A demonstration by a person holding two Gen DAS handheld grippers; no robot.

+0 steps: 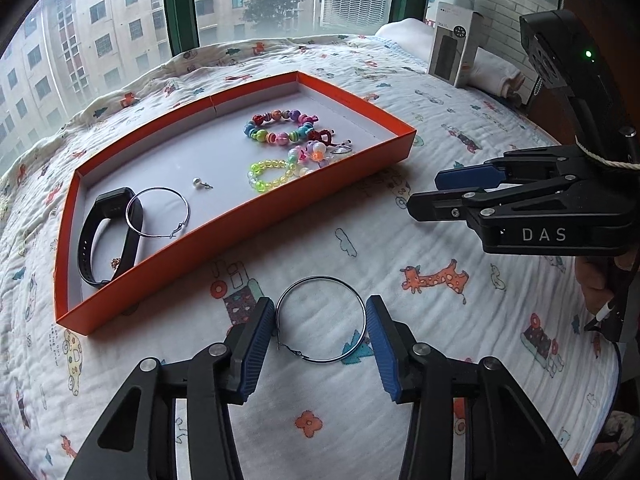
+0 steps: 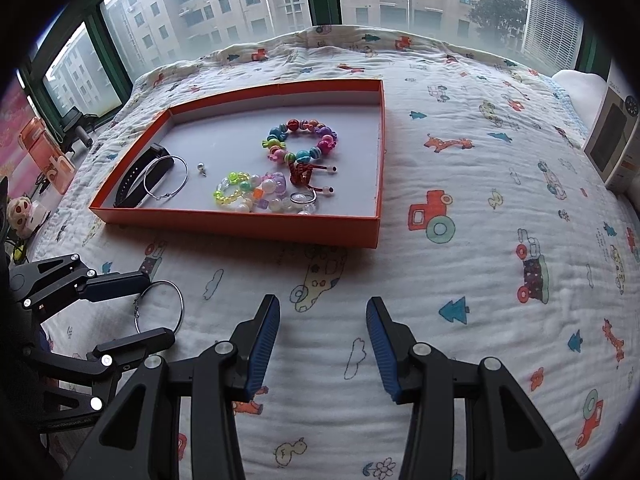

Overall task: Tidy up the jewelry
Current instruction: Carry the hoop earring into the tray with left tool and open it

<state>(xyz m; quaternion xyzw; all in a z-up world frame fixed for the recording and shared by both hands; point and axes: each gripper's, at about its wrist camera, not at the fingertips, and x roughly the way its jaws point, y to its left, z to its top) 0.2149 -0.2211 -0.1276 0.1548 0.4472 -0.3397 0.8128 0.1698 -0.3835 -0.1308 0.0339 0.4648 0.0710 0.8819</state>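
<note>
**Loose hoop earring sits between the left gripper's spread fingers**

The left gripper (image 1: 320, 344) is wide open, its blue pads flanking a silver hoop earring (image 1: 320, 320) that lies flat on the quilt (image 1: 420, 360); whether the pads touch it cannot be told. The right gripper (image 2: 323, 340) is also spread wide and holds nothing.

Just beyond, the orange tray (image 1: 248, 216) holds a black wristband (image 1: 106, 236) with a second hoop (image 1: 158, 212) overlapping it, a small stud (image 1: 197, 182), a yellow-green bead bracelet (image 1: 269, 174), pastel beads with a ring (image 1: 316, 154), and a multicoloured bead bracelet (image 1: 276, 126).

Farther back stand a grey box (image 1: 454, 46), then windows facing apartment blocks.
</note>
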